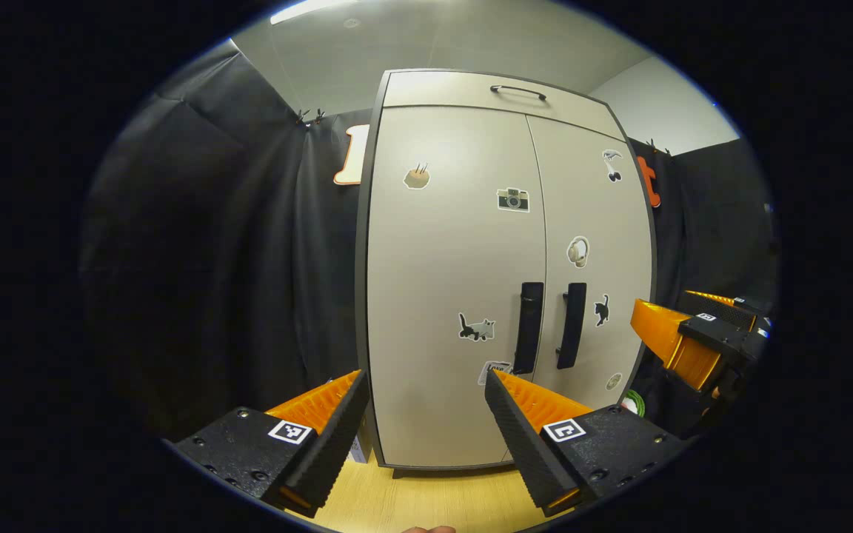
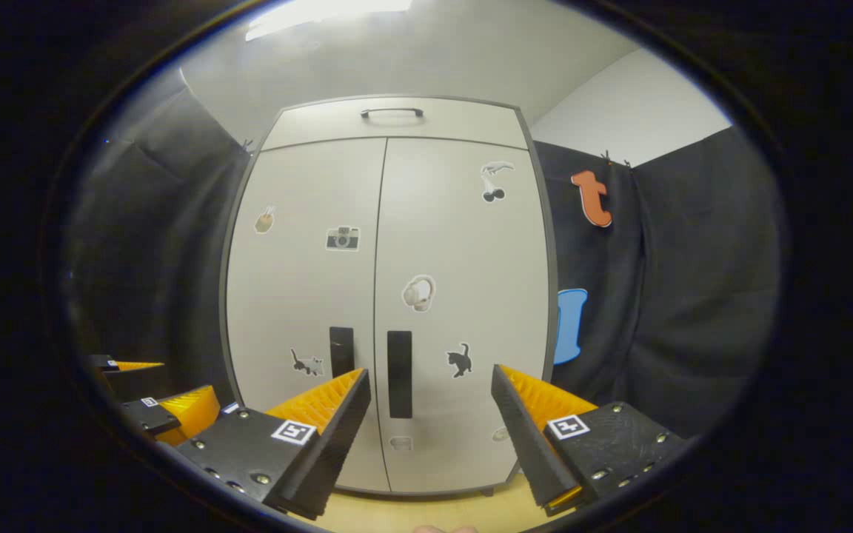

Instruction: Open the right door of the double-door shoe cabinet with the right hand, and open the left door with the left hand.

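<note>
Risk ahead: snagging the wrong handle, the two sitting just beside each other across the centre seam, or clashing grippers on the approach. Both doors shut. Right gripper spread wide, gripping nothing, right door handle between its jaws, slightly toward 11 o'clock and well beyond. Left gripper likewise released, left door handle off toward 1 o'clock, shoe cabinet well apart.

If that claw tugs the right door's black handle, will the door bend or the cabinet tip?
Probably neither. The right door looks like a flat rigid panel, so it should swing stiffly. The black handle looks solid, an easy hold. The cabinet looks broad, standing flat on the floor, so tipping seems unlikely.
</note>
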Tool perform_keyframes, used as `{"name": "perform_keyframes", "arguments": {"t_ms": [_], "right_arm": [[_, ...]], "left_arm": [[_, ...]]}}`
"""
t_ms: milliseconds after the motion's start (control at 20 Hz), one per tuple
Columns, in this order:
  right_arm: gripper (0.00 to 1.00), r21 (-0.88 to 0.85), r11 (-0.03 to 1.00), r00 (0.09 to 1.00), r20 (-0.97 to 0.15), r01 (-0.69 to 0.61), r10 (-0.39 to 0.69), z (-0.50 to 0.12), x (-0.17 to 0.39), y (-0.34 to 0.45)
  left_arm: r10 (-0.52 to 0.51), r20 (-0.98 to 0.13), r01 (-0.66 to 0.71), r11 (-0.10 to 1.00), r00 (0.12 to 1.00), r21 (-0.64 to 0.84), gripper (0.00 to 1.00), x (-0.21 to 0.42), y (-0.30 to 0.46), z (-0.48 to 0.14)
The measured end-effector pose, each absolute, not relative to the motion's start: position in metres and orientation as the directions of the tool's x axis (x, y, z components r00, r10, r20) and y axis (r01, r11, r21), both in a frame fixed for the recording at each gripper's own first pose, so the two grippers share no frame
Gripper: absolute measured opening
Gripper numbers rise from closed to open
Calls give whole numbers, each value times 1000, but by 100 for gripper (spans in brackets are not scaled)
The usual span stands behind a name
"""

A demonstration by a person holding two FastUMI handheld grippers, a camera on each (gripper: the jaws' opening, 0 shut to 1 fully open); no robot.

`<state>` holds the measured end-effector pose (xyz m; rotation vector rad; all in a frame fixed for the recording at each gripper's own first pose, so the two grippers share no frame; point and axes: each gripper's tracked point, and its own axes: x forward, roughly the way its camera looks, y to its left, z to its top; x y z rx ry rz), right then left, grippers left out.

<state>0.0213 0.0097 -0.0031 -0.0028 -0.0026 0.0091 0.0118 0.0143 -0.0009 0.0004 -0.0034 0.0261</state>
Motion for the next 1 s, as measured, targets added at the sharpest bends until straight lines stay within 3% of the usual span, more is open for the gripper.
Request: {"name": "perform_keyframes", "arguments": {"t_ms": [150, 200, 400, 450, 700, 800, 950, 1000], "right_arm": [[98, -7, 1000, 1000, 1, -24, 24, -4, 31, 16], [94, -11, 999, 1000, 1, -31, 31, -4, 35, 19], [94, -18, 999, 999, 0, -35, 35, -4, 61, 27], [98, -25, 999, 999, -3, -36, 36, -6, 68, 29], [89, -47, 998, 999, -33, -33, 32, -25, 108, 38], [70, -49, 998, 998, -52, -26, 23, -34, 125, 40], [71, -50, 998, 993, -112, -28, 22, -55, 147, 41], [55, -31, 999, 995, -91, -33, 31, -50, 149, 44]], "left_arm": [[27, -2, -27, 1000, 1000, -6, 98, 14, 14, -3], [27, -5, -27, 1000, 1000, -4, 98, 14, 15, -4], [48, -6, -48, 999, 999, 13, 98, 13, 23, -6], [53, -7, -53, 998, 999, 16, 98, 14, 26, -6], [81, -20, -80, 996, 997, 27, 98, 17, 40, -12], [91, -29, -91, 995, 995, 28, 98, 18, 45, -16], [102, -41, -100, 995, 994, 29, 98, 22, 53, -21], [105, -42, -103, 994, 994, 31, 98, 23, 55, -22]]}}
